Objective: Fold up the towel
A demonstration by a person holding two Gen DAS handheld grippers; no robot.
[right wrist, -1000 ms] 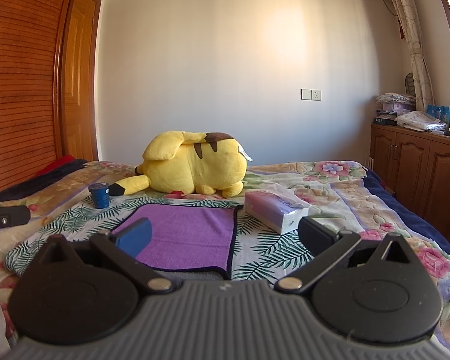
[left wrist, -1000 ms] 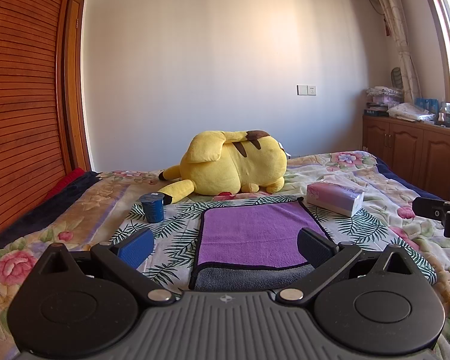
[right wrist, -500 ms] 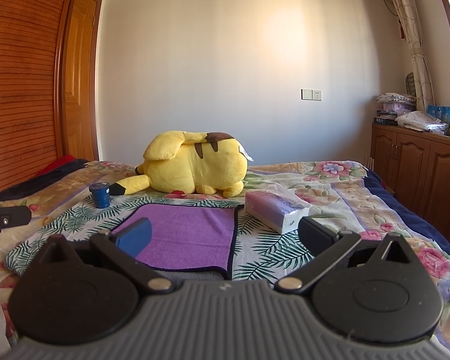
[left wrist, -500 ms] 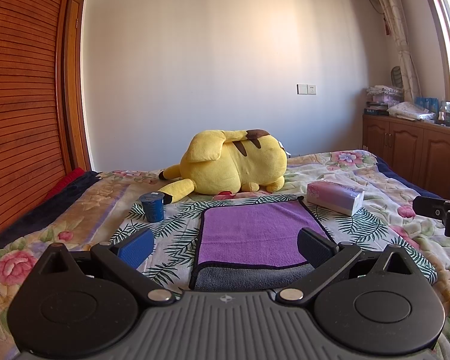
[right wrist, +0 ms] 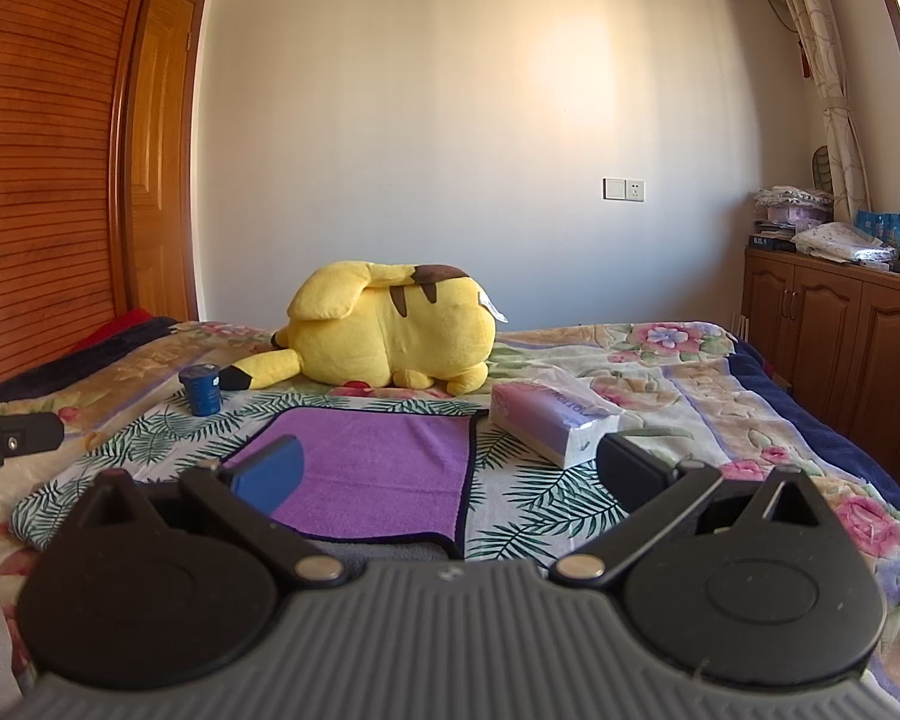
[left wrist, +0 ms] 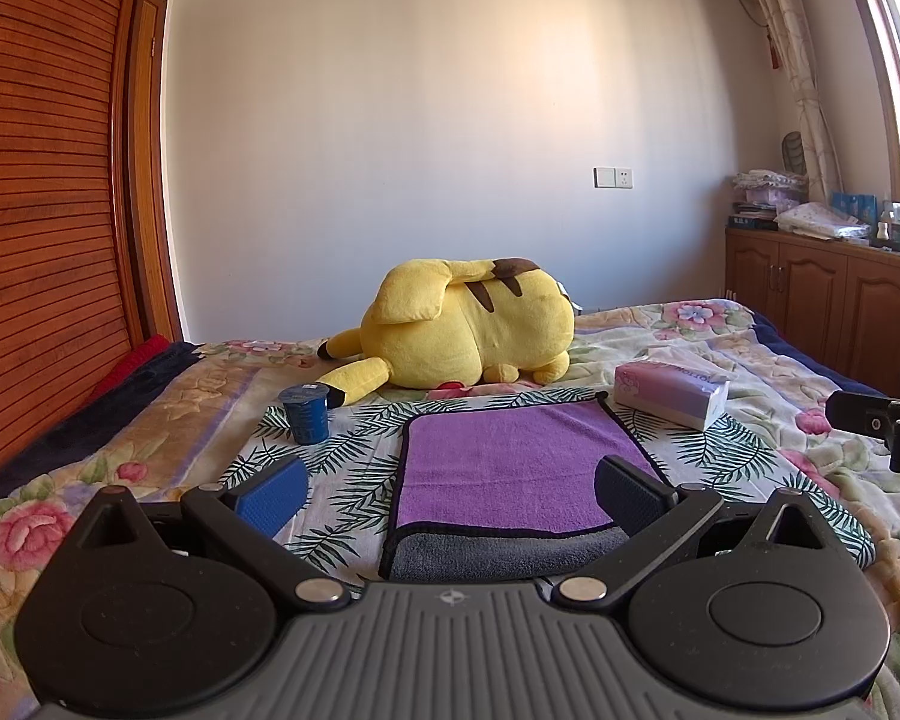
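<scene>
A purple towel (left wrist: 510,468) with a dark border lies flat on the bed, its grey underside showing along the near edge. It also shows in the right wrist view (right wrist: 378,474). My left gripper (left wrist: 450,492) is open and empty, held above the towel's near edge. My right gripper (right wrist: 450,474) is open and empty, over the towel's near right corner. The right gripper's tip shows at the right edge of the left wrist view (left wrist: 882,420); the left gripper's tip shows at the left edge of the right wrist view (right wrist: 6,438).
A yellow plush toy (left wrist: 468,324) lies behind the towel. A blue cup (left wrist: 305,414) stands at the towel's far left. A tissue pack (left wrist: 672,390) lies at its far right. Wooden cabinets (left wrist: 822,294) line the right wall; a slatted wardrobe (left wrist: 42,240) stands left.
</scene>
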